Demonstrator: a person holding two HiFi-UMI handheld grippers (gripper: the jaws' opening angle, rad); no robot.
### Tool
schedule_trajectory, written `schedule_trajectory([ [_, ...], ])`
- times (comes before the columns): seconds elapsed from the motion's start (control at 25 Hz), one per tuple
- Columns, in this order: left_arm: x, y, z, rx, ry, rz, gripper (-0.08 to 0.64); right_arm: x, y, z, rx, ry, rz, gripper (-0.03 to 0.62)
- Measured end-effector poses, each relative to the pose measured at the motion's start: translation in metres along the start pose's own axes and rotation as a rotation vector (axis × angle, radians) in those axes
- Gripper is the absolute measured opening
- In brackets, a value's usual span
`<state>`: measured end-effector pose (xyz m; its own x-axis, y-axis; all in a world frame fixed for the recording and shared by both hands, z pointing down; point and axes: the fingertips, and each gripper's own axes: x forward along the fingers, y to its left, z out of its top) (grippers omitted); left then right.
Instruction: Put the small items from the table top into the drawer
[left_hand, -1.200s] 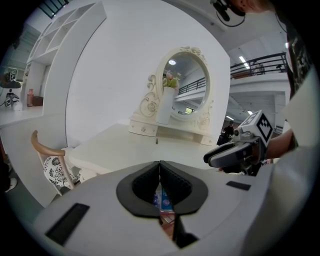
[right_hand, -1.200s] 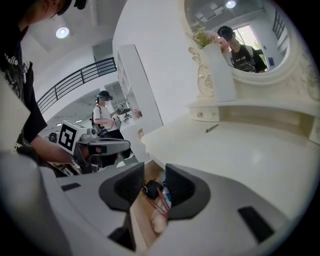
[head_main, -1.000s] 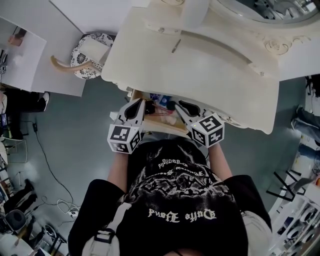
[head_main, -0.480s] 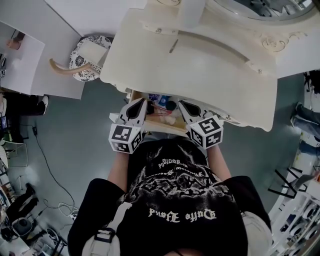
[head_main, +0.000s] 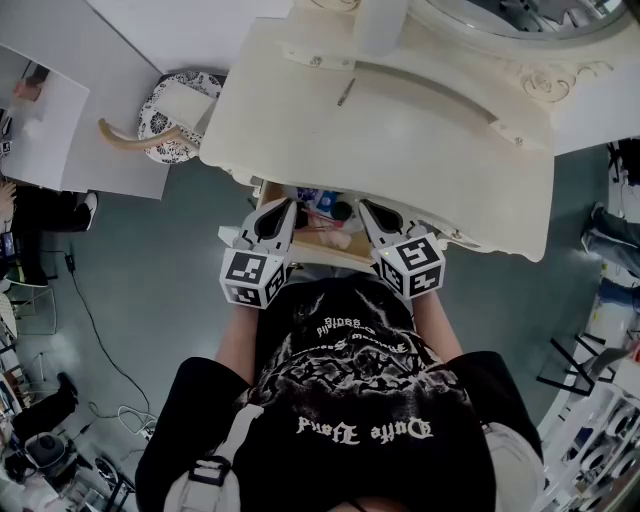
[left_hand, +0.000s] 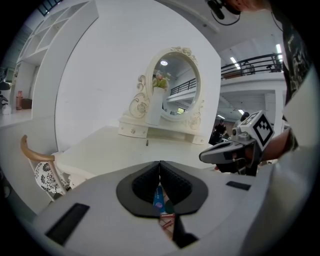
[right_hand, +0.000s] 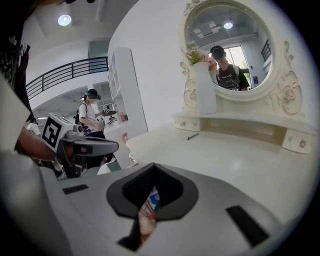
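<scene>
- Drawer: pulled out beneath the table's front edge, centre of the head view. It holds small items in blue, red and dark colours; their kinds cannot be made out
- Slim dark item: lies alone on the cream table top, upper centre of the head view, near the raised back shelf and well apart from both grippers
- Left gripper: over the drawer's left side, pointing toward the table. Its jaws are closed tip to tip with nothing between them; drawer contents show through the slot behind the pads
- Right gripper: over the drawer's right side, level with the left. Its jaws are fully closed and grip nothing
- Oval mirror: stands at the back of the table, with a white vase just beside it
- Stool: patterned cushion, on the floor at the upper left of the head view, beside the table's left end
</scene>
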<state>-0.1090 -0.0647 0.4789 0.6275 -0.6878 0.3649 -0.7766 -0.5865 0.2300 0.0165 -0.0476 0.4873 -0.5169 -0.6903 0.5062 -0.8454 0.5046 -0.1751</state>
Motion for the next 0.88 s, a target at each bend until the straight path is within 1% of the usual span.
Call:
schedule_trajectory([
  [0.88, -0.0016, 0.0034, -0.0002, 0.008, 0.006, 0.007, 0.015, 0.0005, -0.0019, 0.0000, -0.012, -0.017, -0.022, 0.009],
])
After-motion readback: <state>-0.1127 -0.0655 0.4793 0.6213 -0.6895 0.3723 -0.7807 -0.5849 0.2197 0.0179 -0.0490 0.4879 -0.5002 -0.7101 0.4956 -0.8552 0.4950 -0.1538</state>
